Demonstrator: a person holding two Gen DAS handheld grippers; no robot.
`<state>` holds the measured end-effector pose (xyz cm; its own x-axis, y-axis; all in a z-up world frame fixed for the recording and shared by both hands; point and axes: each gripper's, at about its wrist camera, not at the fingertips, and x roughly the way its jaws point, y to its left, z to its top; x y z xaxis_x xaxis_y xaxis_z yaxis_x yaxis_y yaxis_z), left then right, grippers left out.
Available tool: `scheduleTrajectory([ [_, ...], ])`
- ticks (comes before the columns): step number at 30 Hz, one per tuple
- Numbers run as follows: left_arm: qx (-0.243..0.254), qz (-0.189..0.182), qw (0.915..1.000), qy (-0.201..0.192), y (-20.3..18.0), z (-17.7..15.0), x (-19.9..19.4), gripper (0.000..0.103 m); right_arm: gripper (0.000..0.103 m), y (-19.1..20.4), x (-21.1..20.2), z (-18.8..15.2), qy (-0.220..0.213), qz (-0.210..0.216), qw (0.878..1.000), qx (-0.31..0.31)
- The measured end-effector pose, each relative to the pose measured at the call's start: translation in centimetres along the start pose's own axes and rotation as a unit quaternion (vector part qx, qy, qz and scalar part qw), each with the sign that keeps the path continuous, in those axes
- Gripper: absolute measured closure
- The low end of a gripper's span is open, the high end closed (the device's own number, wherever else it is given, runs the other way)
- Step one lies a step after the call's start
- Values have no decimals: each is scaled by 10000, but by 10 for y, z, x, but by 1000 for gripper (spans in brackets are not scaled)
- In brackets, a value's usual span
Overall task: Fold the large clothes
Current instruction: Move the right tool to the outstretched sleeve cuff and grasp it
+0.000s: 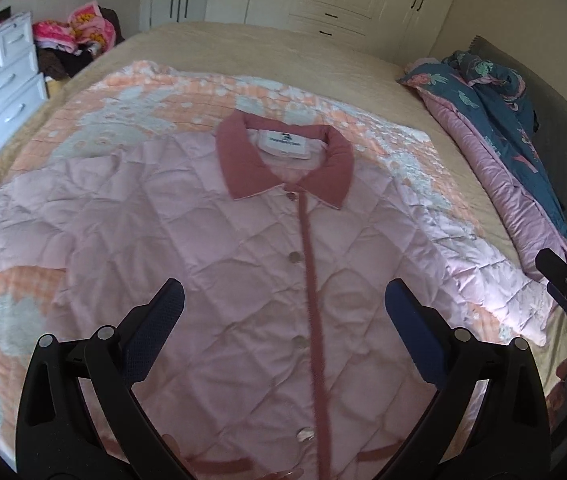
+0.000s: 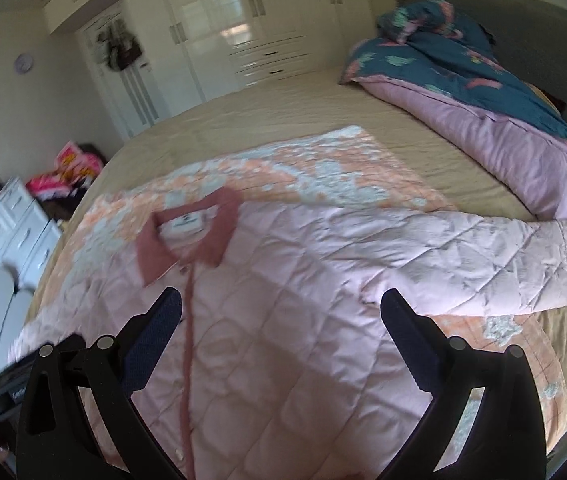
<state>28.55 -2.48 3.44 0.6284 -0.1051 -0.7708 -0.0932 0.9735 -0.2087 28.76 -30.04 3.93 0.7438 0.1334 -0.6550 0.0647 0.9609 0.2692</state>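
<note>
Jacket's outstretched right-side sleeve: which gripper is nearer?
Right. The right gripper hovers open beside the sleeve; the left gripper hovers open over the jacket's button placket, farther away.

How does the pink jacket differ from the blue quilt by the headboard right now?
The pink jacket lies spread flat, front up, snaps closed; the blue quilt is bunched in a heap. The jacket is plain pink with a darker collar; the quilt has a patterned dark blue top. Both are quilted with pink fabric and rest on the bed.
</note>
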Motion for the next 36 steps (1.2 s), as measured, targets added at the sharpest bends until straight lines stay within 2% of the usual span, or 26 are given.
scheduleTrajectory([
  [4,100,-4,9999,55,-16,7,19,9,4,-29,12,8,-124,-317,9990,289],
  [9,190,39,9997,168,-32,10,44,9,4,-77,29,8,-41,-548,9959,720],
  [16,260,-30,9989,377,-51,8,77,9,4,-144,48,-4,36,-976,9851,1414],
  [18,266,-25,9987,427,-56,8,86,9,4,-162,52,-6,48,-1265,9797,1555],
  [21,283,-92,9984,475,-66,8,98,9,4,-187,54,-8,16,-1426,9725,1841],
  [27,351,-85,9974,616,-86,6,121,9,4,-251,55,-23,0,-1777,9445,2762],
  [31,381,-129,9965,733,-94,4,132,9,4,-287,57,-32,4,-1853,9248,3321],
  [36,358,-139,9964,762,-98,5,140,9,4,-334,68,-47,47,-1843,8933,4100],
])
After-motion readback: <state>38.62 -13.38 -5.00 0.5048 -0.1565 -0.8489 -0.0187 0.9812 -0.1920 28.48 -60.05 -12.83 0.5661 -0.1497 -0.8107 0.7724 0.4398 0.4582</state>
